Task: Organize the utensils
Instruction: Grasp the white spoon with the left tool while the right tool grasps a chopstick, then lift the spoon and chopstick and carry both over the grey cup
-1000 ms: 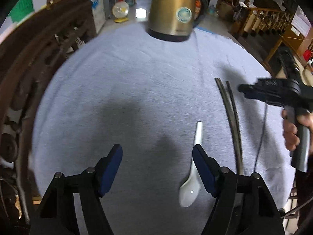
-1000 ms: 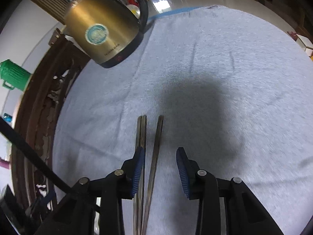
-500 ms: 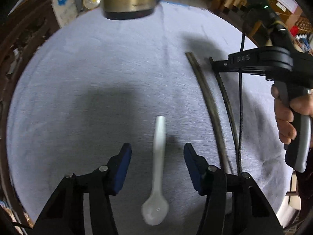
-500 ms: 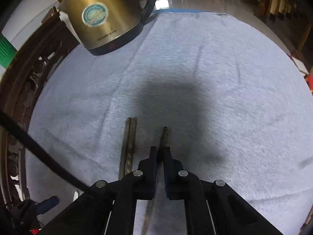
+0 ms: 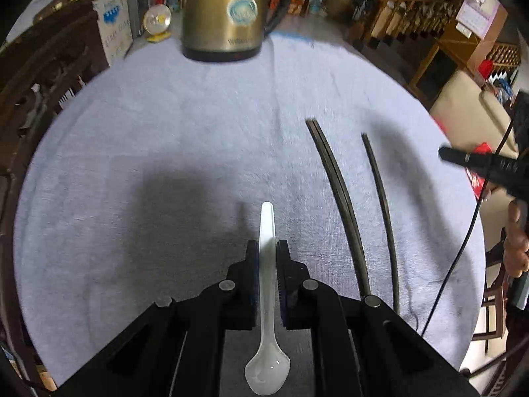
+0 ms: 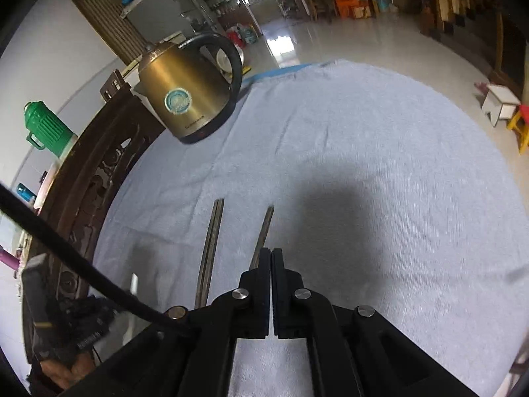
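Large furnished room with a glossy floor beyond; round table (image 5: 165, 132) draped in a pale grey-blue cloth, with dark carved woodwork along its left edge. Noted at the table's near side a white spoon (image 5: 267, 324), handle pointing away, bowl nearest the camera. Left tongs (image 5: 267, 248) closed snugly on the spoon's handle at about mid-length, pads pressing both flanks; cannot tell whether lifted or resting on the cloth. Judged ceramic or hard plastic: light, rigid, glossy and therefore slippery, liable to chip if dropped. Grip near mid-handle judged sound, though bowl-heavy balance may tip it downward. To the right of the spoon, a pair of chopsticks (image 5: 337, 192) lying side by side and touching, and a single chopstick (image 5: 380, 205) just beside them but apart. Judged thin, stiff, light and prone to rolling; best taken across the shaft near the middle. Right tongs (image 6: 271, 254) shut almost pad to pad, with nothing seen between them, hovering above the single chopstick's near portion. Only vessel in view a brass-coloured kettle (image 5: 224, 16) at the far edge, lid on, contents unseen. No holder or tray for utensils found in either view.
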Motion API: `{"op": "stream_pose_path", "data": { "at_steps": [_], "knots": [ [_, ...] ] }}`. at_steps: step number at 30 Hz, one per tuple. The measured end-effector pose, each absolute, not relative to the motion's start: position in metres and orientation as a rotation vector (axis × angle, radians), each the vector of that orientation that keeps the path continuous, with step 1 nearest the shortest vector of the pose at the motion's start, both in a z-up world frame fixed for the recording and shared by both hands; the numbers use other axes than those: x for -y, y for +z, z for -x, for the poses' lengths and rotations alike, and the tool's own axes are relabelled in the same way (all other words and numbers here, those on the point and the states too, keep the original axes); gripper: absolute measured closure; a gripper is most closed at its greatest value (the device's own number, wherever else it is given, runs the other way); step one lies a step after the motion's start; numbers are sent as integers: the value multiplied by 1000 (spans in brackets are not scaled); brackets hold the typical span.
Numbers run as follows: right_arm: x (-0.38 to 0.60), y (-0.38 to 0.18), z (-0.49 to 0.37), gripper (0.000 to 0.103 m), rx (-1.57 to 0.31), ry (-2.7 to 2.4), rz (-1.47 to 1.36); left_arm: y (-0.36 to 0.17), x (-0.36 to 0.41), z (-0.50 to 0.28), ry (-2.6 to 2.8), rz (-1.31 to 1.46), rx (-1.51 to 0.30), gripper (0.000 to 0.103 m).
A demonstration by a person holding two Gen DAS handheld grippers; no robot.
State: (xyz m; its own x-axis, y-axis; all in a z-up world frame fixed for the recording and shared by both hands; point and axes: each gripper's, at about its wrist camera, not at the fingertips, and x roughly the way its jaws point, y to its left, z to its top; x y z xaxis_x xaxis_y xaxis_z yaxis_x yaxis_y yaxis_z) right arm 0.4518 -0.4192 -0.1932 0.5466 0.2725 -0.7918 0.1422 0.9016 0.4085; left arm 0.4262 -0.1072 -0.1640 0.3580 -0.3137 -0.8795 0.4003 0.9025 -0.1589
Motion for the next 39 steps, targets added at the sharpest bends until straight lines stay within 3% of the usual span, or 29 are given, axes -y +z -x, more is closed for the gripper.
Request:
{"op": "stream_pose_path", "data": {
  "at_steps": [2, 3, 5, 15, 18, 21, 28, 31, 36, 39],
  "knots": [
    [419, -201, -460, 96, -1057, 87, -532, -152, 95, -423, -458, -57, -1095, 93],
    [415, -205, -461, 84, -1077, 97, -558, -148, 91, -424, -466, -34, -1093, 93],
    [408, -210, -466, 76, -1081, 101, -556, -145, 88, -429, -459, -16, -1093, 93],
    [361, -249, -524, 76, -1271, -66, -344, -158, 82, -477, -351, 33, -1095, 87],
    [351, -254, -528, 80, -1273, -81, -272, -163, 73, -476, -343, -99, -1061, 87],
    [340, -255, -532, 93, -1267, -72, -200, -166, 75, -467, -364, -343, -983, 87],
    [348, -256, -513, 94, -1252, -46, -254, -171, 110, -418, -613, -750, -868, 86],
    [362, -253, -494, 95, -1219, -28, -315, -176, 109, -426, -674, -600, -989, 85],
    [391, -241, -453, 95, -1108, -49, -392, -197, 109, -442, -650, -342, -1163, 62],
    [399, -228, -426, 95, -1050, -66, -415, -212, 111, -443, -642, -270, -1261, 62]
  ]
}}
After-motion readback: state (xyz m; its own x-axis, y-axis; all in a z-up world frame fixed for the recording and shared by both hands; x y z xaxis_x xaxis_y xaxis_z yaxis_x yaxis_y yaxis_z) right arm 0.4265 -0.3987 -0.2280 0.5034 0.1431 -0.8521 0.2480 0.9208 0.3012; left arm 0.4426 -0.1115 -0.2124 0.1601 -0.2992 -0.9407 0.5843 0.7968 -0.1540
